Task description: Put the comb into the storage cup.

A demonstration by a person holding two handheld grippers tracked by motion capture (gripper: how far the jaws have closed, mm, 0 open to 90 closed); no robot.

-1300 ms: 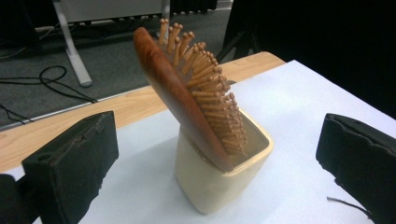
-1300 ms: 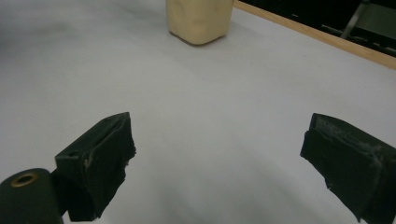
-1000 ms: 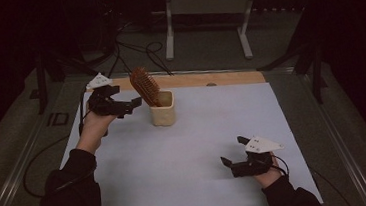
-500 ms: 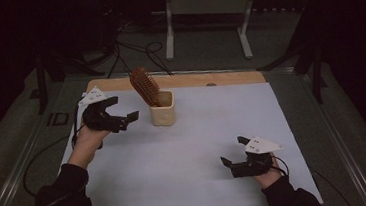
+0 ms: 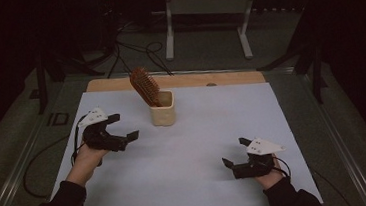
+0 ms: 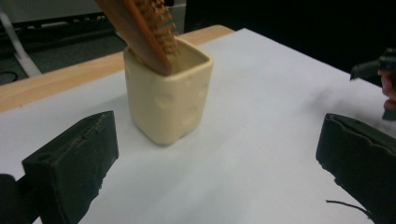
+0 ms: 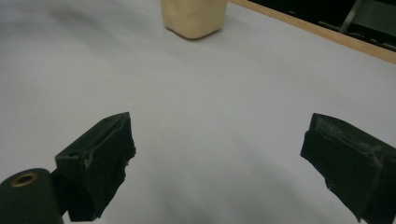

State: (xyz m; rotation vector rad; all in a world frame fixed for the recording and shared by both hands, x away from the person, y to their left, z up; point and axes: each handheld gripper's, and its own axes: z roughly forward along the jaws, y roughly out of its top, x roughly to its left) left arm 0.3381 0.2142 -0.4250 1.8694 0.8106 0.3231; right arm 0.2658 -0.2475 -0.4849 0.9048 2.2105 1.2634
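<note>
High view: nearest the camera, the right hand-held gripper (image 5: 235,153) is seen low over the front right of the white surface (image 5: 213,130), its jaws spread apart and nothing between them, held by a hand in a dark sleeve; in the right gripper view the same two black jaws are seen wide apart above bare white covering, with the base of the cream cup (image 7: 194,17) well beyond them; farther in and to the left, the left hand-held gripper (image 5: 123,127) is seen above the left part of the surface, likewise released with its jaws parted and empty, pointing toward the middle; in the left gripper view the cup (image 6: 166,95) is seen standing upright between and beyond the two jaws, apart from both; beyond the left hand-held gripper, near the far middle of the surface, the cream cup (image 5: 163,108) is seen with a wooden hairbrush (image 5: 144,86) set in it, the brush leaning to the left with its bristled head above the rim; behind the cup a bare wooden strip (image 5: 179,80) is seen along the far edge; farther still, cables (image 5: 131,50) and a white metal stand (image 5: 205,10) are seen on the dark floor.
</note>
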